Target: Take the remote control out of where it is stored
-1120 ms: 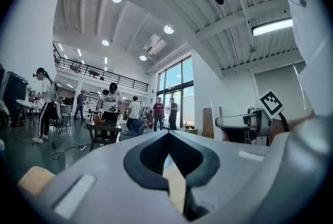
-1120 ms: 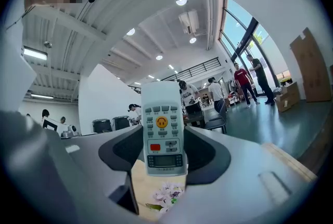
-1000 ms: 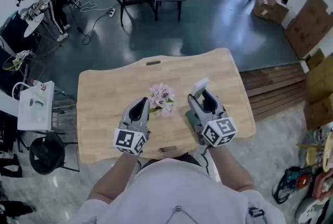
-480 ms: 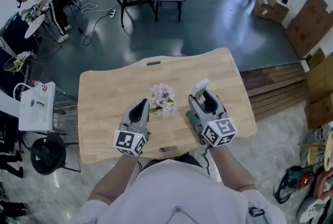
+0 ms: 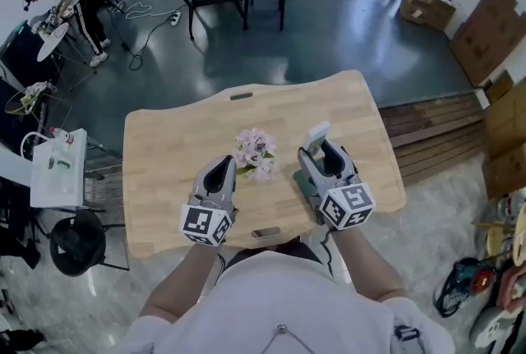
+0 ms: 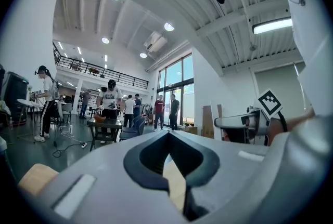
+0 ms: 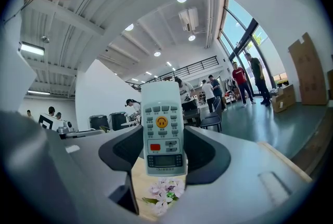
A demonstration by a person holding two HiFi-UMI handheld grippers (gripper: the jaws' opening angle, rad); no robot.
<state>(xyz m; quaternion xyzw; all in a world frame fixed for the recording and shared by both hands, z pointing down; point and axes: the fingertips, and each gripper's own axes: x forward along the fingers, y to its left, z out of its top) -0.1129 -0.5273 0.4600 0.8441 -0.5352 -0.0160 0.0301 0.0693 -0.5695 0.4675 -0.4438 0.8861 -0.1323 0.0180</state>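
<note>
almost nothing has moved since the earlier frames: both grippers sit where they were over the near edge of the wooden table [image 5: 173, 143], and only the head view has tipped a little, so the table lies slightly higher in the picture.

the right gripper [image 5: 322, 150] is clamped on a white remote control [image 5: 316, 135]. in the right gripper view the remote control [image 7: 163, 134] stands upright between the two dark fingers [image 7: 210, 158], one pressing on each long side. its button face is turned back toward the camera, with a round orange button above a red one and a small display at the lower end. its top end sticks out well beyond the fingertips.

a sprig of pink artificial flowers [image 5: 254, 154] lies on the table between the two grippers, just off the left gripper's fingertips; in the right gripper view the flowers [image 7: 162, 193] show below the remote control.

the left gripper [image 5: 222, 170] has its fingers [image 6: 205, 158] closed, tips meeting with nothing held; bare table wood shows through the gap behind the tips.

a dark greenish thing [image 5: 302, 190] shows under the right gripper's body; what it is cannot be told.
</note>
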